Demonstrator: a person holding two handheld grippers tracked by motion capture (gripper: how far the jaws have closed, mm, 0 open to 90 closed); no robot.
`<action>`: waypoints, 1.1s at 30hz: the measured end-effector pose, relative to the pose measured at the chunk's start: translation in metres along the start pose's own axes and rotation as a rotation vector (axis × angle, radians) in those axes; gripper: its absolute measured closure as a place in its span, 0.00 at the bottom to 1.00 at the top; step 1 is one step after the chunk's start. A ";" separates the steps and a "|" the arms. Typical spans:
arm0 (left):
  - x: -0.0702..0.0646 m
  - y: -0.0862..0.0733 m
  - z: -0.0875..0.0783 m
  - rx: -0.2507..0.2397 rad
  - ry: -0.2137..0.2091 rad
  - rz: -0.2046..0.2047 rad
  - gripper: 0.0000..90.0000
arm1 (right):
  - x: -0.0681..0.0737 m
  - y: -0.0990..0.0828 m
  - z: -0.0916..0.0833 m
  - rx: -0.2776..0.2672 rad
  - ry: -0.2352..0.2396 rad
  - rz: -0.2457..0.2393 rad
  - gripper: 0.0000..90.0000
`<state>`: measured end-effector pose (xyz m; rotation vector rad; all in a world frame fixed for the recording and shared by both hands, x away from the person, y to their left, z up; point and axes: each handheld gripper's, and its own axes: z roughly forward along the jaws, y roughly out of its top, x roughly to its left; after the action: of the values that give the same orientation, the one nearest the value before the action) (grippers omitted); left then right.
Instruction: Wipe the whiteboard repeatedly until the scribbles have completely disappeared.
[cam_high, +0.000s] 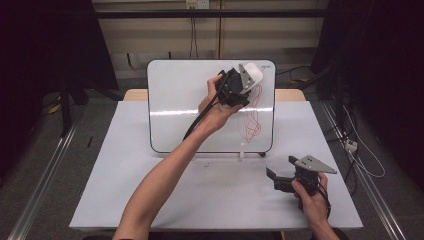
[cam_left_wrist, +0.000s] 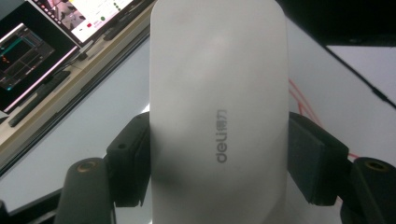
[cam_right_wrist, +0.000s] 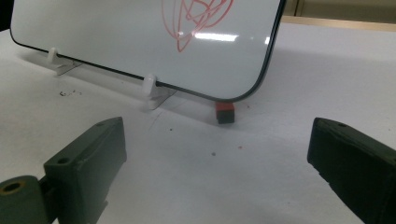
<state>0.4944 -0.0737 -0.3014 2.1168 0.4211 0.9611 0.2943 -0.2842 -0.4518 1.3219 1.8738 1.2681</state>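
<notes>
Eraser (cam_left_wrist: 217, 112), white and branded on its back, sat clamped between the black pads of the left tool (cam_high: 239, 85), both pads pressed flat on its long sides. In the high view that tool was held up at the board's (cam_high: 185, 100) top right corner, above the red scribble (cam_high: 251, 122) that ran down the board's right side. The board stood tilted on small white feet (cam_right_wrist: 150, 86) near the counter's (cam_high: 150, 200) back edge. From the pictures it could not be told whether the eraser's face already touched the surface.

The right tool (cam_high: 286, 178) rested low near the counter's front right corner, its jaws spread wide with nothing between them, pointed at the board's lower right corner, where a small red and black block (cam_right_wrist: 225, 112) lay.

To wipe well, the eraser's felt face likely needed to lie flat on the board, not on an edge, and travel down the scribble in overlapping strokes. Pressure probably had to stay light, since the board only leaned on its feet and could slide or tip backward. The free right tool might have steadied the board's lower edge. The grip looked firm enough, though a hard drag could twist the eraser between the pads.
</notes>
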 end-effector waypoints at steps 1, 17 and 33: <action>0.000 0.000 0.001 0.002 0.002 0.000 0.35 | 0.000 0.000 0.000 0.000 0.000 0.000 0.05; -0.013 0.001 0.009 0.048 0.043 0.065 0.35 | 0.000 0.000 0.000 0.001 0.003 0.001 0.05; -0.006 0.016 0.014 0.062 0.037 0.037 0.35 | 0.000 0.000 0.000 -0.002 0.004 0.001 0.05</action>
<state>0.5008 -0.0943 -0.2979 2.1721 0.4365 1.0224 0.2943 -0.2841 -0.4517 1.3210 1.8742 1.2734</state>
